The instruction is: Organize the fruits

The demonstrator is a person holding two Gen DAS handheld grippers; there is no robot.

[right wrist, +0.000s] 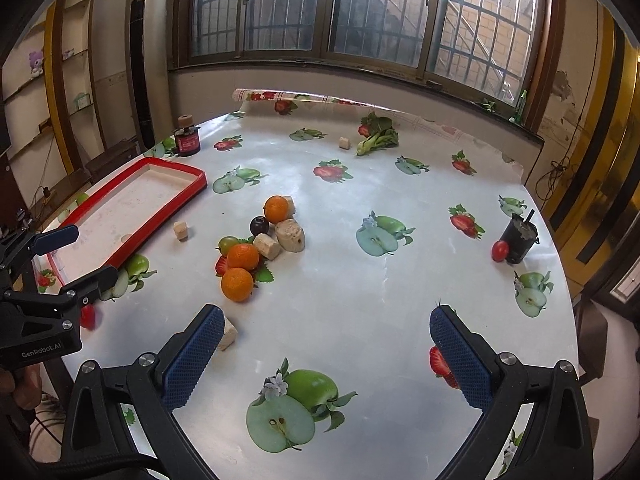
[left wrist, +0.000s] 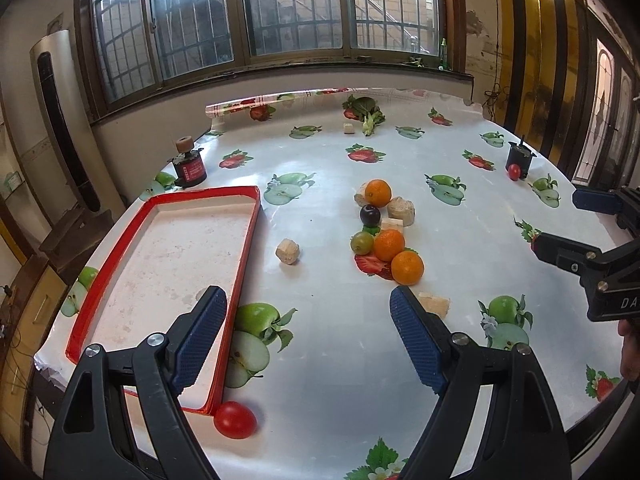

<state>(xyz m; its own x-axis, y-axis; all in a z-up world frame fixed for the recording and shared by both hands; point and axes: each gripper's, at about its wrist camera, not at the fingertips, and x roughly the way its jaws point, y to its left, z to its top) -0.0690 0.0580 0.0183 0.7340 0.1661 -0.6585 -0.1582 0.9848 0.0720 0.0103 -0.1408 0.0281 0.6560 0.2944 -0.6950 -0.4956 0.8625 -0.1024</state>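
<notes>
Now, left wrist view: your left gripper spread wide, nothing between. Three oranges, dark plum, green grape clustered mid-table; red tray left. Right wrist view: your right gripper spread too; red fruit, possibly tomato, touching black pot.

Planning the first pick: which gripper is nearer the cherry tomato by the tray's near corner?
Left. The left gripper hangs open almost over the cherry tomato; the right gripper, also open, sits farther right.

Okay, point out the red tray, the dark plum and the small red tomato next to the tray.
red tray point(left wrist: 251, 236), left wrist view, right rim.
dark plum point(left wrist: 369, 215), left wrist view, centre.
small red tomato point(left wrist: 235, 420), left wrist view, centre.
</notes>
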